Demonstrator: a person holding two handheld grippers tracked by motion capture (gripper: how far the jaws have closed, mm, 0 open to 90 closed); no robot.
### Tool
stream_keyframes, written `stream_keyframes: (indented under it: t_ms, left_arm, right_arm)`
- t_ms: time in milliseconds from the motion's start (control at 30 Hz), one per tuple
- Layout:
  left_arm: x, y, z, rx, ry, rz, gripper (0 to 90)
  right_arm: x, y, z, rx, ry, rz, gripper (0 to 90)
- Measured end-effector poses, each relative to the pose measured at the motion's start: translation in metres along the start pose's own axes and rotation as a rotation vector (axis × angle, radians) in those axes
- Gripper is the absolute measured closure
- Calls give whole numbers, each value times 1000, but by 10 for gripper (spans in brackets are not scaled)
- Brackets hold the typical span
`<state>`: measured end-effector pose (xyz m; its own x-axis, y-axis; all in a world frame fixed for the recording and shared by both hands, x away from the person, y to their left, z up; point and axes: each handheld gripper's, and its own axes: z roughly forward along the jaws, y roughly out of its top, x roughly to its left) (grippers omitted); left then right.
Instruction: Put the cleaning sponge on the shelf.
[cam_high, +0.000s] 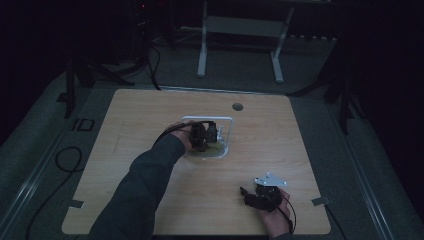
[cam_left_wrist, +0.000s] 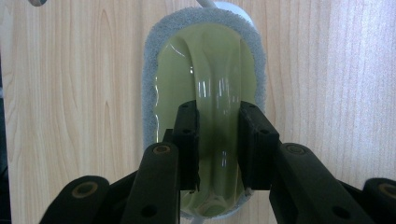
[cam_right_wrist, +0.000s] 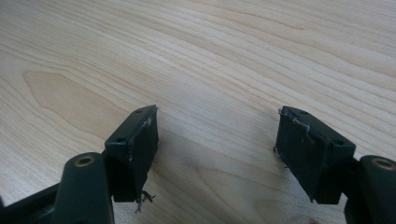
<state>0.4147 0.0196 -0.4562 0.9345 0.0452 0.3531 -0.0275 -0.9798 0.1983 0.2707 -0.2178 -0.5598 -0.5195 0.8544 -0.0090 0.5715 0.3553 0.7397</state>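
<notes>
The sponge (cam_left_wrist: 205, 60), an oval with a grey fuzzy rim and a glossy yellow-green raised handle, lay mid-table, directly under my left gripper (cam_left_wrist: 218, 144). Its jaws straddled that handle, narrowed to it, and the long axis ran straight away from me. My right gripper (cam_right_wrist: 217, 140) hung wide over bare table (cam_right_wrist: 233, 56), well apart.

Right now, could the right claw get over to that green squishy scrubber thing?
Probably yes, with a long reach. The right claw is open and holding nothing, with bare table between it and the scrubber. But the left claw is already shut on the scrubber's green handle, so there's little room left.
</notes>
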Motion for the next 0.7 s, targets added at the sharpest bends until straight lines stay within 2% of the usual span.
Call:
stream_keyframes:
  t_ms: [133, 300, 700]
  left_arm:
    - [1, 0, 1, 1, 1, -2, 712]
    - [2, 1, 2, 2, 1, -22, 711]
    - [4, 2, 6, 1, 34, -34, 703]
  right_arm:
    - [0, 0, 0, 0, 0, 0, 293]
    - [0, 0, 0, 0, 0, 0, 293]
    - [0, 0, 0, 0, 1, -1, 293]
